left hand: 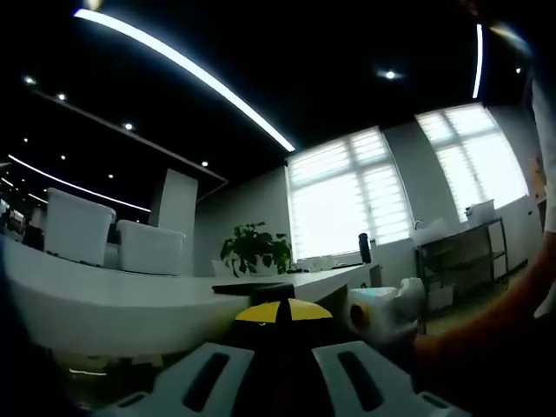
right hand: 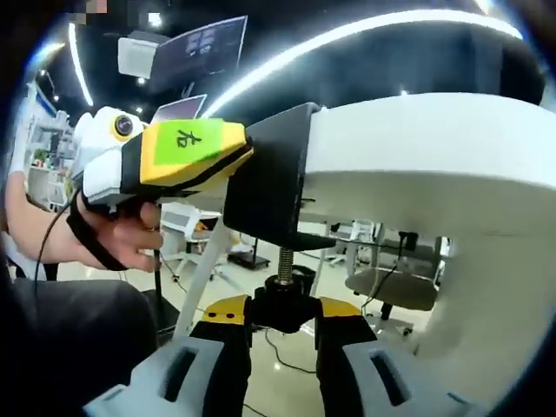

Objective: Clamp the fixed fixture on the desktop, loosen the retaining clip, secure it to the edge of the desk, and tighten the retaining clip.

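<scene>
Black clamp (right hand: 265, 187) on desk edge (right hand: 408, 148), left gripper (right hand: 248, 156) grasping it, right gripper (right hand: 284, 317) clenched on its knob (right hand: 284, 304).

Bright slatted windows (left hand: 347, 195) light a dark-ceilinged office with long white ceiling light strips (left hand: 187, 65), a leafy green potted plant (left hand: 254, 248) and a metal shelving rack (left hand: 460, 256).

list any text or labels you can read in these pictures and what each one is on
"右": black character on the green label on the yellow-and-white left gripper, seen in the right gripper view.
Dark hanging screen near the ceiling: lines of text, too small and blurred to read.
Left gripper view: no readable text.
</scene>
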`<state>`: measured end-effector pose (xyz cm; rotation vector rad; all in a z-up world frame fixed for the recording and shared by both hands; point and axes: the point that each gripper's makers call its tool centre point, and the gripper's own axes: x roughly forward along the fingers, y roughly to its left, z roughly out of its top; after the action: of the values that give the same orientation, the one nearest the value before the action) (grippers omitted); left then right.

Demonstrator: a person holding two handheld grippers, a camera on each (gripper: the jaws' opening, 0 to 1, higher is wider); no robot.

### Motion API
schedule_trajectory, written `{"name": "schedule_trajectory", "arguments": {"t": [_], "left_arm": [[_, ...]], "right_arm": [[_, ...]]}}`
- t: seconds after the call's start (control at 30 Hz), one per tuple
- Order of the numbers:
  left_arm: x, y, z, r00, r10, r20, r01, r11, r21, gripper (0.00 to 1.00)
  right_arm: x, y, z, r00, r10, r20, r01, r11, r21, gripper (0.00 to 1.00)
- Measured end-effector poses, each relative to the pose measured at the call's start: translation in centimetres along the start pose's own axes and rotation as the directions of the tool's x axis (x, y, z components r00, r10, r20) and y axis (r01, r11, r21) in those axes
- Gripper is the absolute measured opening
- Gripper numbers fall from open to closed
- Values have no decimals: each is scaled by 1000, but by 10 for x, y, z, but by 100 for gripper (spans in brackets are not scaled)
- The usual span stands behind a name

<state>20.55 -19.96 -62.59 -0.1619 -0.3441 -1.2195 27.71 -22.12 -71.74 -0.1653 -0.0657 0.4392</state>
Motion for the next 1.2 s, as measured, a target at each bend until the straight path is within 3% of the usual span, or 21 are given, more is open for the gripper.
{"name": "schedule_trajectory", "arguments": {"t": [0.1, 0.2, 0.3, 0.4, 0.5, 0.6, 0.7, 0.8, 1.0, 1.2], "left_arm": [[0, 0, 0, 1000, 0, -2, 0, 1000, 5, 3], [0, 0, 0, 1000, 2, -3, -2, 1000, 5, 3], [-1, 0, 0, 1000, 6, -4, -6, 1000, 7, 3], [-1, 0, 0, 1000, 9, -5, -9, 1000, 7, 3], [-1, 0, 0, 1000, 10, -5, -10, 1000, 5, 3], [-1, 0, 0, 1000, 10, -4, -10, 1000, 4, 3], [-1, 0, 0, 1000, 11, -5, -11, 1000, 5, 3], [-1, 0, 0, 1000, 11, -5, -11, 1000, 4, 3], [-1, 0, 0, 1000, 11, -4, -11, 1000, 2, 3], [0, 0, 0, 1000, 10, 1, -10, 1000, -6, 3]], "right_arm": [[-3, -1, -13, 998, -60, -28, 60, 998, -5, 35], [-13, 9, -13, 989, -145, 4, 144, 987, 68, 40], [-31, 7, -9, 965, -261, 35, 255, 959, 123, 41], [-37, 1, 0, 926, -369, 73, 355, 922, 154, 38], [-38, 6, 12, 913, -397, 90, 378, 910, 171, 37], [-33, 7, 13, 906, -418, 75, 410, 907, 100, 37], [-29, 8, 17, 902, -426, 76, 418, 903, 104, 37], [-31, 5, 26, 884, -457, 98, 449, 889, 94, 32], [-24, -1, 21, 882, -467, 61, 464, 884, 56, 29], [-19, -2, 15, 887, -460, 41, 457, 887, 70, 26]]}}
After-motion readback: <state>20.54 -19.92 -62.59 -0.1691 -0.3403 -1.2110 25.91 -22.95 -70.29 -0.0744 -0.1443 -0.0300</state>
